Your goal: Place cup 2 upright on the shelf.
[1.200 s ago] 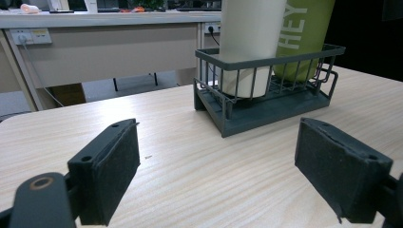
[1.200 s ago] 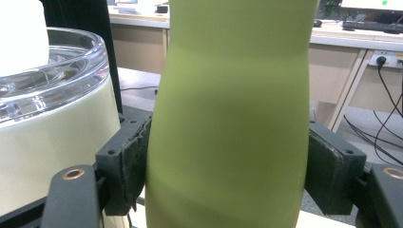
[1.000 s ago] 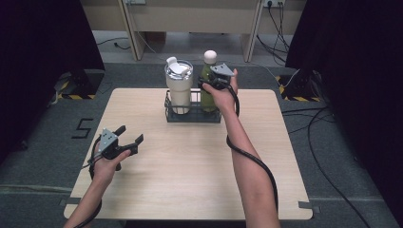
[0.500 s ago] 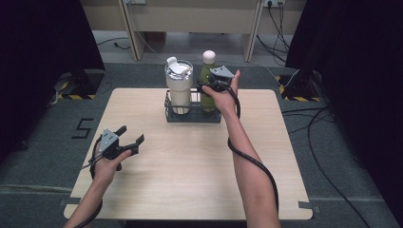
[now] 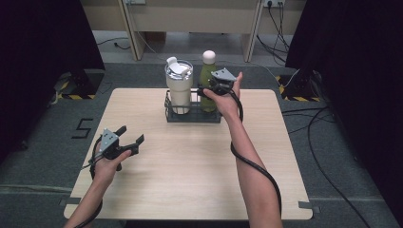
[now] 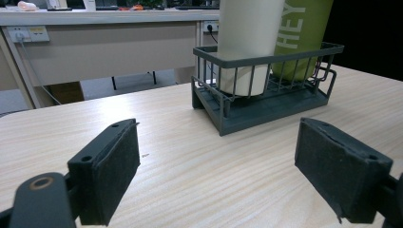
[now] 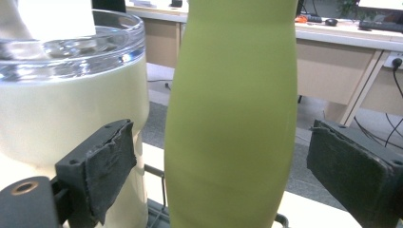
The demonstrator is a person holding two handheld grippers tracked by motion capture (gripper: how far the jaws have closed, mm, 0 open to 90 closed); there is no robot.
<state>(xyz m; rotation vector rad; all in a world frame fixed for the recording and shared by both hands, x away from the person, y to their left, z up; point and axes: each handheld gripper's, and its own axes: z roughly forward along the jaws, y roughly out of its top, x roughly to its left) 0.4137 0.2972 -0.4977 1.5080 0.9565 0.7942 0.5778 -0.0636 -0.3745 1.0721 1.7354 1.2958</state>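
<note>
A green bottle with a white cap stands in a dark wire rack at the table's far middle, next to a white tumbler with a clear lid. My right gripper is open at the bottle's mid-height. In the right gripper view the green bottle stands between the two pads, with a gap on each side, and the tumbler is at the left. My left gripper hovers open over the table's near left, holding nothing. It faces the rack, the tumbler and the bottle.
The light wooden table has bare room in front of the rack. Beyond its far edge are desk legs and cables on a grey floor. Dark curtains flank both sides.
My right gripper has sunk slightly alongside the green bottle. The left hand, bottle and tumbler have stayed put.
</note>
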